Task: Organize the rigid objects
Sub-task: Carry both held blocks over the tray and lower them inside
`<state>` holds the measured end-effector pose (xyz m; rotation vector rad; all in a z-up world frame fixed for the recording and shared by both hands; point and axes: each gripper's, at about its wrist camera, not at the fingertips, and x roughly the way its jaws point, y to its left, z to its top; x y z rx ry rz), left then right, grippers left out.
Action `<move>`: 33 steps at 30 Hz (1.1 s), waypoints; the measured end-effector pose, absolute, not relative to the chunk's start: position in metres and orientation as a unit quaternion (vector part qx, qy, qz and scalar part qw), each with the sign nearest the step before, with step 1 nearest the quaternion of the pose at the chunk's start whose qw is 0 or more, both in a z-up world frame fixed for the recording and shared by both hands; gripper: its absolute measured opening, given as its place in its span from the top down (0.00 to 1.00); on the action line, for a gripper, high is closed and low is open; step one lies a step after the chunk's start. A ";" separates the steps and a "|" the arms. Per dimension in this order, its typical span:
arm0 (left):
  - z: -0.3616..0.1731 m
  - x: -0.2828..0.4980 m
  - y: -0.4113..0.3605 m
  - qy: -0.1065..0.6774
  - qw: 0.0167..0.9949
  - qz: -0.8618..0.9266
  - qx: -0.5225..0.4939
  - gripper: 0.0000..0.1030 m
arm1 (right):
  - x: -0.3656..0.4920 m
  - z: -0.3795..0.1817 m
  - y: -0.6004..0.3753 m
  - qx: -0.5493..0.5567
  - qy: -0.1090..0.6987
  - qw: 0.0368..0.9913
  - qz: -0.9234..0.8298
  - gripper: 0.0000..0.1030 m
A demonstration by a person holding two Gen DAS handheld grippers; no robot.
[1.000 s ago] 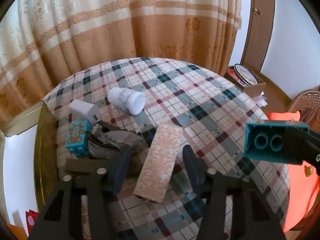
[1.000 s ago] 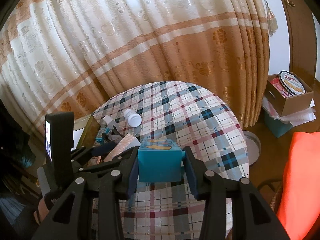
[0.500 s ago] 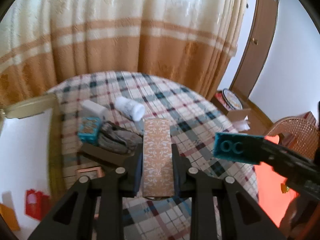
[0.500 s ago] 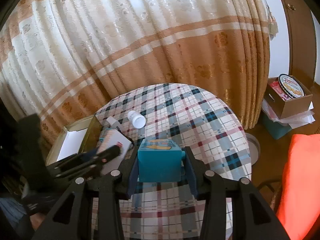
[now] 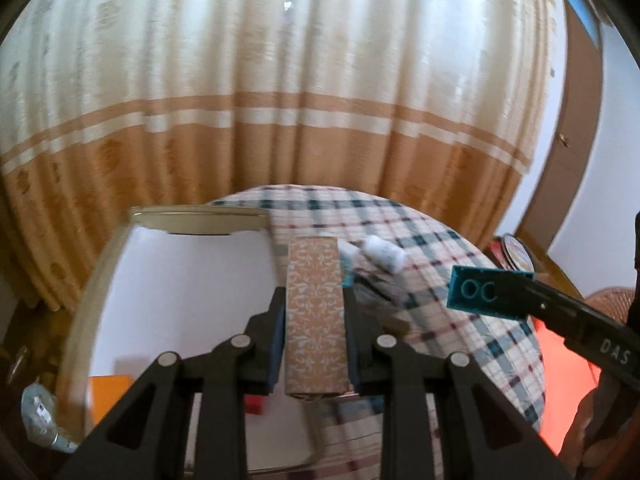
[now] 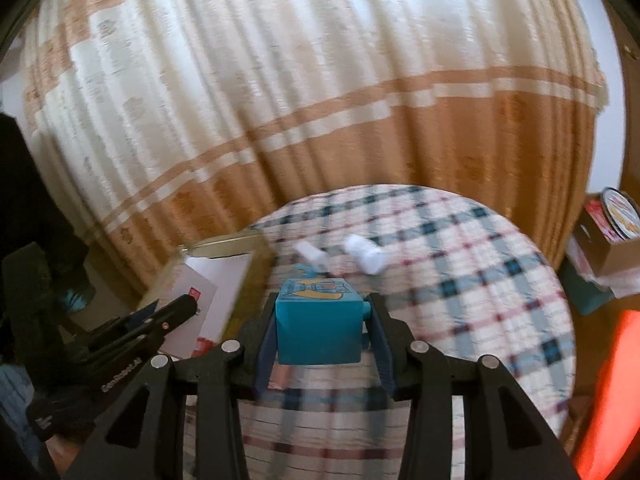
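Observation:
My left gripper [image 5: 314, 312] is shut on a long tan patterned box [image 5: 315, 312] and holds it in the air beside the open white-lined box [image 5: 180, 288] with a gold rim. My right gripper [image 6: 320, 320] is shut on a teal toy block [image 6: 318, 326] above the plaid table [image 6: 460, 280]; the block also shows in the left wrist view [image 5: 486, 292]. A white bottle [image 6: 366, 255] and a small white box [image 6: 310, 254] lie on the table beyond it. The left gripper shows at the left of the right wrist view [image 6: 168, 320].
The white-lined box [image 6: 216, 276] stands at the table's left edge with orange and red items inside. A cardboard box with a biscuit tin [image 6: 618, 220] sits on the floor at right. Curtains [image 5: 280, 100] hang behind the table. An orange cushion [image 5: 560, 380] is at right.
My left gripper closed on the tan box, lifted it off the table and swung left towards the white-lined box. My right gripper kept the teal block and moved slightly left.

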<state>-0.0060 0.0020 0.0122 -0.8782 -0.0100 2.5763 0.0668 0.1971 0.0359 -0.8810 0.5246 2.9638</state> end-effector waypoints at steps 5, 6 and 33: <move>0.012 -0.014 -0.031 -0.013 0.162 0.937 -0.308 0.76 | 0.048 0.042 0.159 -0.277 0.150 -0.034 0.948 0.57; 0.012 -0.015 -0.037 -0.015 0.154 0.939 -0.308 0.76 | 0.045 0.043 0.152 -0.277 0.149 -0.041 0.949 0.57; -0.022 -0.057 -0.089 -0.015 0.051 0.936 -0.347 0.76 | -0.053 -0.001 0.056 -0.317 0.077 -0.066 0.943 0.56</move>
